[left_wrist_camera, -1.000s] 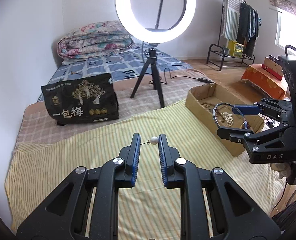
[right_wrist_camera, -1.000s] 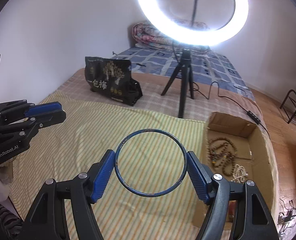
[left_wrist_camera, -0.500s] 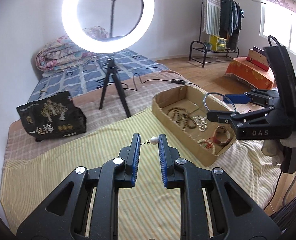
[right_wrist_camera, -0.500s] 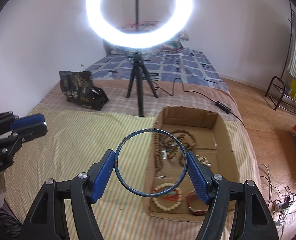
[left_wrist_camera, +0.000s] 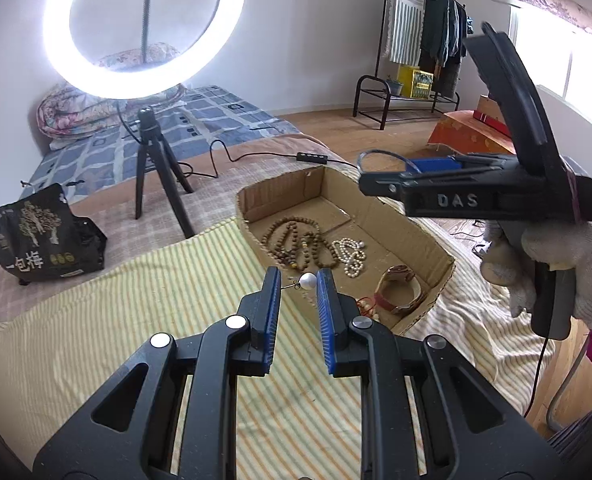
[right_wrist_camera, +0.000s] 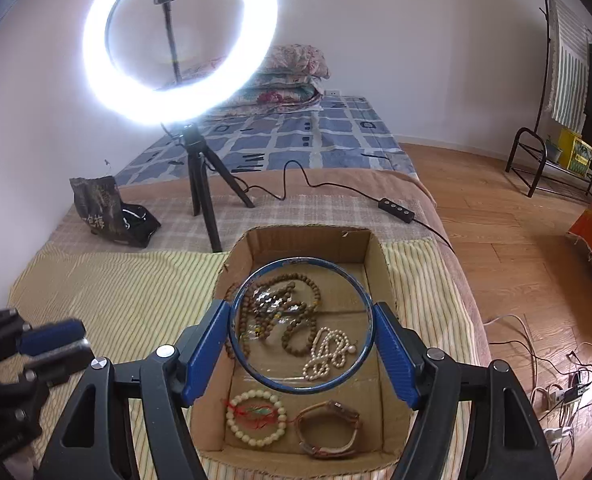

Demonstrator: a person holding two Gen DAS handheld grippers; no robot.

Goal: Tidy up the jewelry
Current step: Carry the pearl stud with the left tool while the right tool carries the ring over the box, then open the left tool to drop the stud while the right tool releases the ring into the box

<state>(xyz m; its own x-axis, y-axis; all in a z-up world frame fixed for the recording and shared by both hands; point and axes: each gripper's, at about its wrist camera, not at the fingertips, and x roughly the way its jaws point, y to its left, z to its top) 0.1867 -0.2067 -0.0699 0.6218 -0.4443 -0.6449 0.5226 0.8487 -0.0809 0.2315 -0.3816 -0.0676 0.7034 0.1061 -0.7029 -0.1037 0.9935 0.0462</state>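
Right gripper [right_wrist_camera: 302, 322] grasps the blue bangle [right_wrist_camera: 255, 368] flat above the cardboard box [right_wrist_camera: 388, 276]; left gripper [left_wrist_camera: 298, 280] pinches a pearl earring [left_wrist_camera: 307, 279] near the box's edge. Lower each piece onto bare cardboard, clear of the bead strands [right_wrist_camera: 291, 320], before releasing, so nothing tangles.

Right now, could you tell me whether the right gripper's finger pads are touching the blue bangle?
Touching. The right wrist view shows the blue bangle clamped between the right gripper, each blue pad pressed against its rim with no gap, above the cardboard box.
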